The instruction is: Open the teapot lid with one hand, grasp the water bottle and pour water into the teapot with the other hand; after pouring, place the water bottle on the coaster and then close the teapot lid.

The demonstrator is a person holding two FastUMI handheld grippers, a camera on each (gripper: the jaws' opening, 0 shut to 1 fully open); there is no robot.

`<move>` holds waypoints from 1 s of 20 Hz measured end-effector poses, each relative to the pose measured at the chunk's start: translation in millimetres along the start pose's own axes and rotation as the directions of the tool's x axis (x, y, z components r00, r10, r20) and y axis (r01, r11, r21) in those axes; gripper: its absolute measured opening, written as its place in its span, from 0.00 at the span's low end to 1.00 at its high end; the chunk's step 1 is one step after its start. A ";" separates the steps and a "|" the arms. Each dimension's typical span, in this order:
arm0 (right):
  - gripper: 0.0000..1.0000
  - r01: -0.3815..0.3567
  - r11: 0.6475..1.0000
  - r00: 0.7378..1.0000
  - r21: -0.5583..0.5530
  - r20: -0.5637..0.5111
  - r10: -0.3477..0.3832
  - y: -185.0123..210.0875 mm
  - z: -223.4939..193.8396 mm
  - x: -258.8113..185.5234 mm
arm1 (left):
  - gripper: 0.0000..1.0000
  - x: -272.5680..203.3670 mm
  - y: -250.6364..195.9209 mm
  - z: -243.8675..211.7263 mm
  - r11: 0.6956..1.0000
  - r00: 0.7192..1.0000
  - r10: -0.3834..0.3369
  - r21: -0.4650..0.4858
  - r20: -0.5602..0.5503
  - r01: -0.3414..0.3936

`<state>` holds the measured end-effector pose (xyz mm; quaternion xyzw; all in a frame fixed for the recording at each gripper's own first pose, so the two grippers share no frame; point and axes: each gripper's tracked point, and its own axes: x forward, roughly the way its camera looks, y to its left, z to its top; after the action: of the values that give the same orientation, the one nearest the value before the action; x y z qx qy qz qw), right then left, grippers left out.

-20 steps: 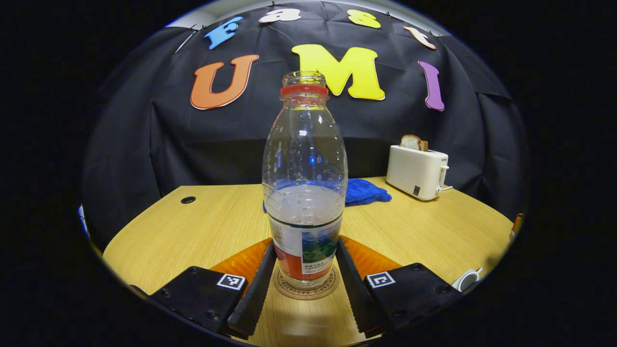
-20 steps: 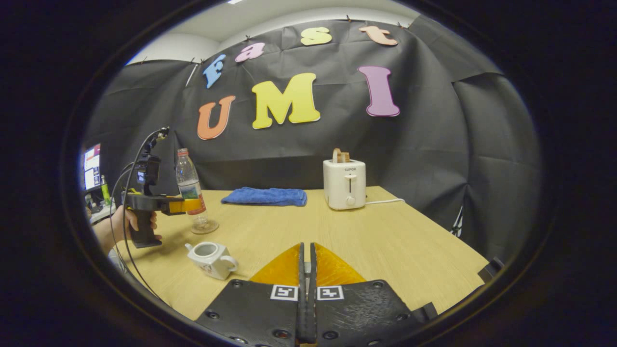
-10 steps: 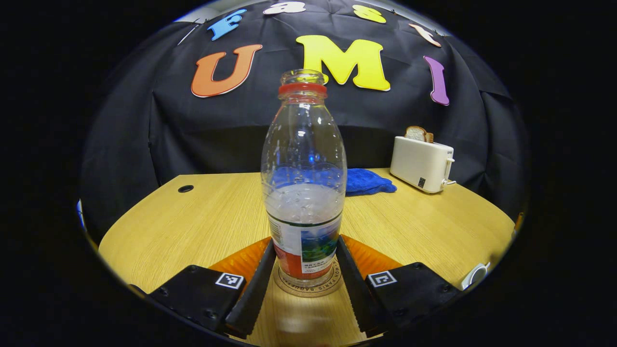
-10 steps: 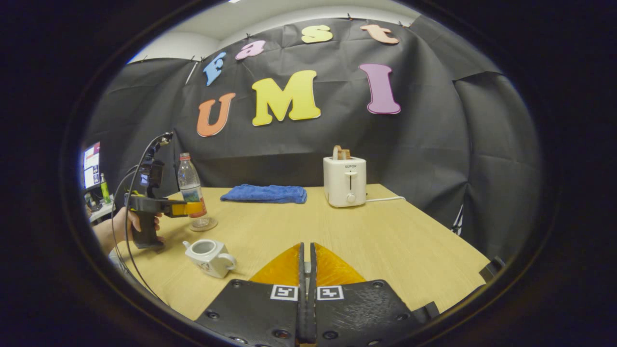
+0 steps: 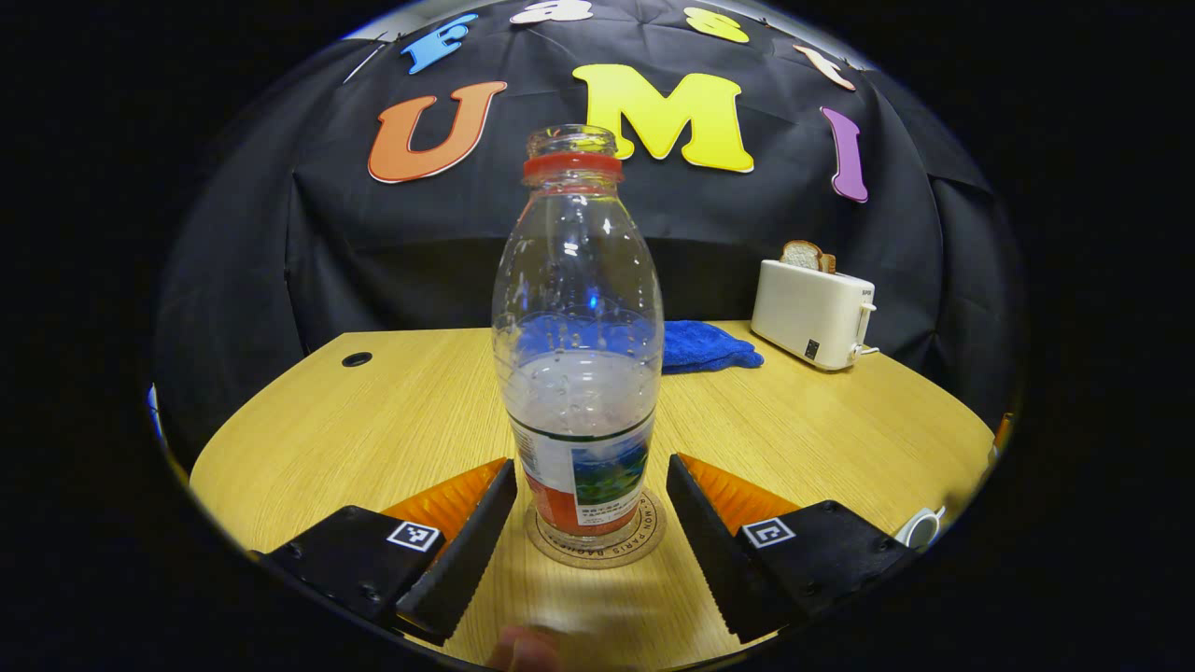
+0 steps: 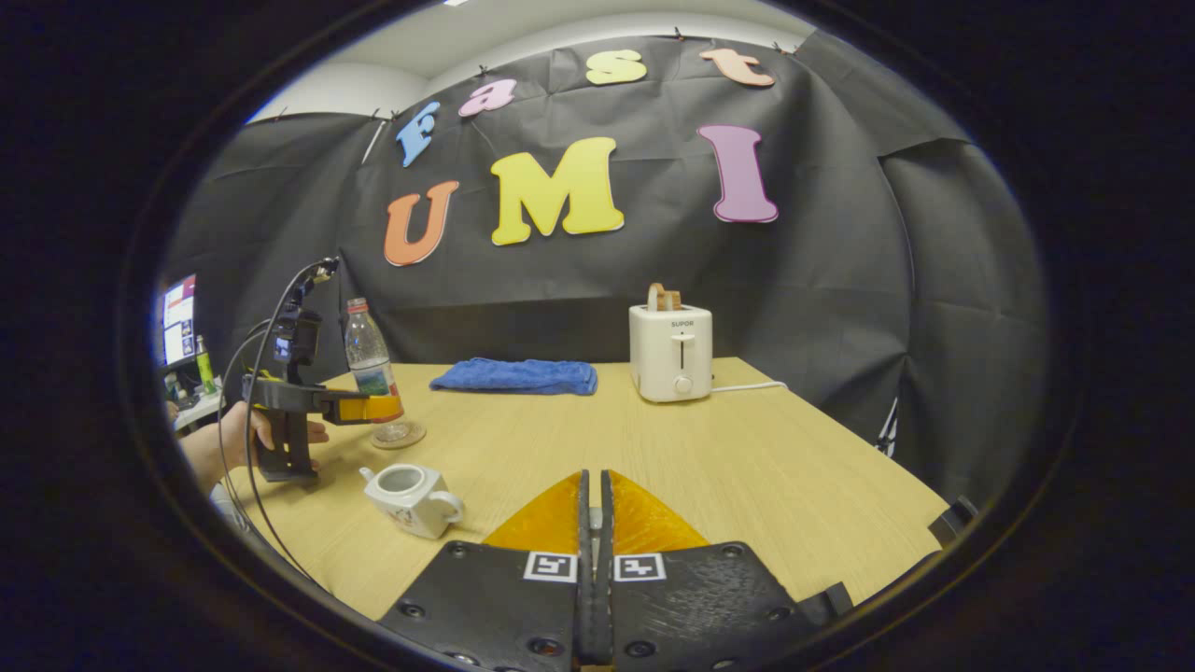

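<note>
Water bottle (image 5: 579,336) standing upright on the round coaster (image 5: 595,541), cap off, red ring at the neck, about half full. Left tool (image 5: 588,532) spread wide around the bottle's base, a finger on either side, both clear of the label with gaps showing. Seen from the right gripper view too: the left tool (image 6: 378,409) level at the bottle (image 6: 371,366), gripped from behind by a hand (image 6: 233,443) at the near left edge of the surface, cables looping up from it. Teapot (image 6: 411,497) sitting lidless just in front of the coaster (image 6: 400,435), mouth open, handle toward the camera, apart from the bottle. Right tool (image 6: 592,523) pressed together, hovering low over the wooden surface (image 6: 747,467); something small may sit between the tips, cannot tell what. Farther back, a folded blue cloth (image 6: 516,376) near the wall, and beside it a white toaster (image 6: 670,352) with bread poking out of the top, cord trailing off to the right. Same cloth (image 5: 705,347) and toaster (image 5: 812,313) visible behind the bottle in the left gripper view, plus a cable hole (image 5: 356,359) in the surface (image 5: 373,420) at far left.
</note>
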<state>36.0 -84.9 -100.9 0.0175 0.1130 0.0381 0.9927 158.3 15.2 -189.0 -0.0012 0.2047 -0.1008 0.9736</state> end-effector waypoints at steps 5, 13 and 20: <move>0.00 -0.050 0.999 0.999 -0.016 0.007 0.050 26.0 6.9 1.1 | 1.00 -37.0 3.1 -16.5 0.999 0.999 -0.006 -0.041 -0.049 0.004; 0.00 -0.187 0.978 0.981 -0.095 0.032 0.191 98.6 32.3 25.0 | 1.00 -141.1 49.0 -7.4 0.986 0.987 0.139 -0.105 0.074 -0.131; 0.00 -0.296 0.946 0.954 -0.130 0.003 0.299 159.3 19.2 48.8 | 1.00 -202.7 71.7 -7.4 0.971 0.963 0.226 -0.110 0.146 -0.211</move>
<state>76.3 77.2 -86.2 -0.0292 0.0954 0.1943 0.9759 -12.2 125.6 -118.2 -0.0321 0.1303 0.0173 0.9908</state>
